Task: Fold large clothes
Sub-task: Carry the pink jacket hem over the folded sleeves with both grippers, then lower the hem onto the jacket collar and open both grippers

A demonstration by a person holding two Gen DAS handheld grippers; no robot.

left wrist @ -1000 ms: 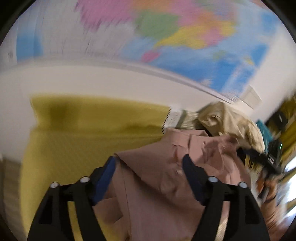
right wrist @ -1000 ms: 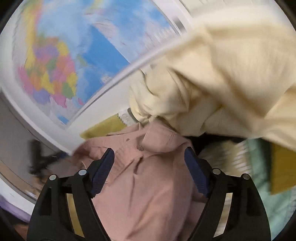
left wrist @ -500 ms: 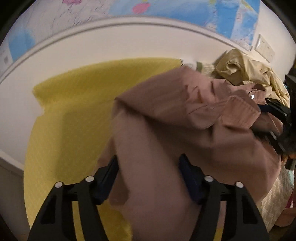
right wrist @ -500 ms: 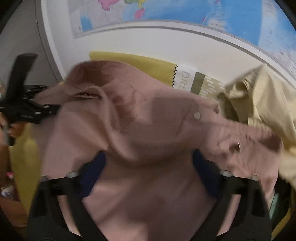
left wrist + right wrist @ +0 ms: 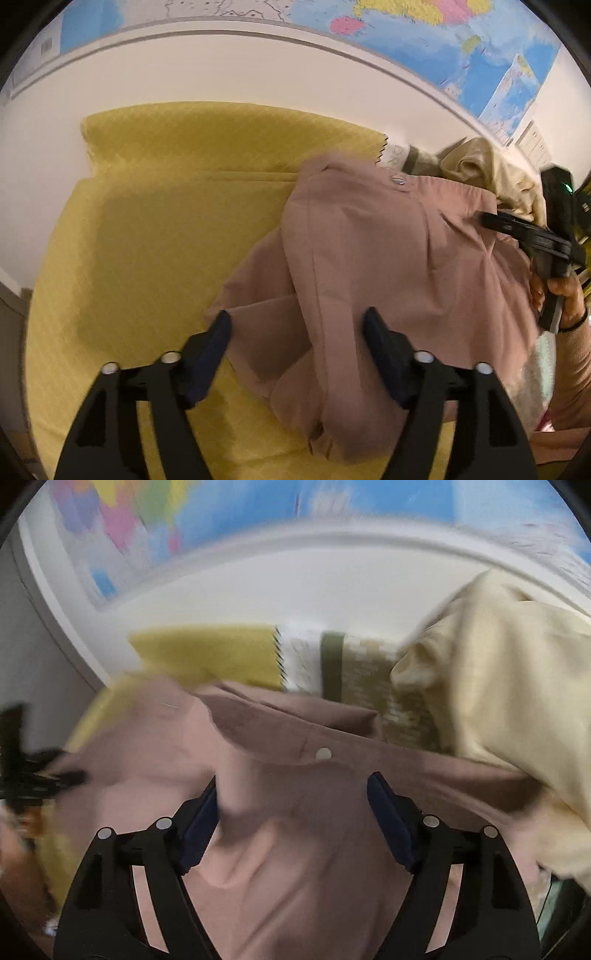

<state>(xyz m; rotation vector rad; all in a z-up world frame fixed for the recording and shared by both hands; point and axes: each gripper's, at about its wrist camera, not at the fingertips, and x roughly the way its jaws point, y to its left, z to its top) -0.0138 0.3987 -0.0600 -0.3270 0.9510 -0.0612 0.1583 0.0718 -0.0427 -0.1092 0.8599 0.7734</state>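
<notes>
The left gripper (image 5: 295, 325) points steeply down at a pink shirt (image 5: 388, 258) that lies crumpled on a yellow cloth (image 5: 166, 221). Its fingers (image 5: 216, 332) stand wide and are opening at this moment; a fold of the shirt lies between them, but the pads do not press on it. The left finger is just at the edge of the fabric, and the right one is above the shirt.

In the left wrist view the right gripper (image 5: 491, 219) comes in from the right side, held by a hand (image 5: 557, 295) in a pink sleeve (image 5: 576, 365). Its tip reaches onto the far right part of the shirt, near the placket with a snap button (image 5: 398, 181).

In the right wrist view, which is blurred, the right gripper (image 5: 293, 794) also tilts down over the shirt (image 5: 295, 849). Its fingers (image 5: 388, 808) are far apart and opening, with pink fabric under and between them, not squeezed. A cream garment (image 5: 509, 701) lies heaped just to the right, touching the shirt. A world map (image 5: 443, 33) hangs on the wall behind.
</notes>
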